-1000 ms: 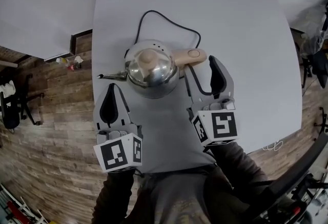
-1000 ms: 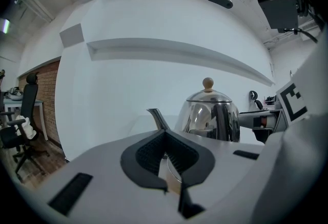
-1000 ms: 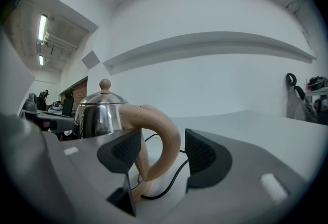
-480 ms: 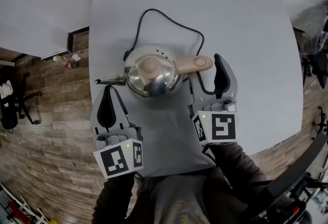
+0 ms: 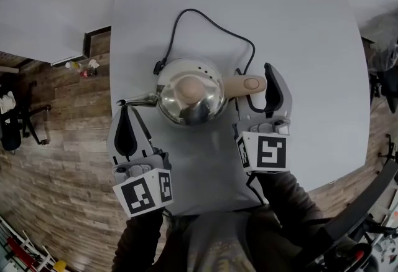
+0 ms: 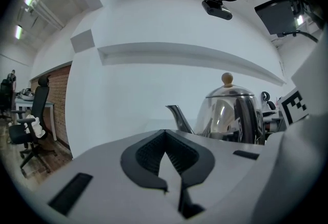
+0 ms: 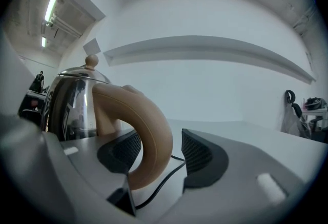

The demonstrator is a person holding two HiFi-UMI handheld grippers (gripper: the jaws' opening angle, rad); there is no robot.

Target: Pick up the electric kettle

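A shiny steel electric kettle (image 5: 186, 93) with a beige knob and a beige handle (image 5: 245, 84) stands on the pale grey table (image 5: 298, 28), spout pointing left. My right gripper (image 5: 255, 95) is open, one jaw on each side of the handle (image 7: 146, 136). A gap shows between the handle and the right pad (image 7: 197, 154). My left gripper (image 5: 126, 131) is shut and empty, low left of the kettle, just below the spout. In the left gripper view the kettle (image 6: 230, 115) stands ahead to the right.
The kettle's black cord (image 5: 186, 22) loops over the table behind it and runs under the handle (image 7: 164, 179). The table's left edge drops to a wooden floor (image 5: 50, 140), where an office chair (image 5: 15, 121) stands.
My right gripper has moved forward, so the kettle's handle now sits between its jaws instead of beyond their tips. The left gripper has stayed shut in place.
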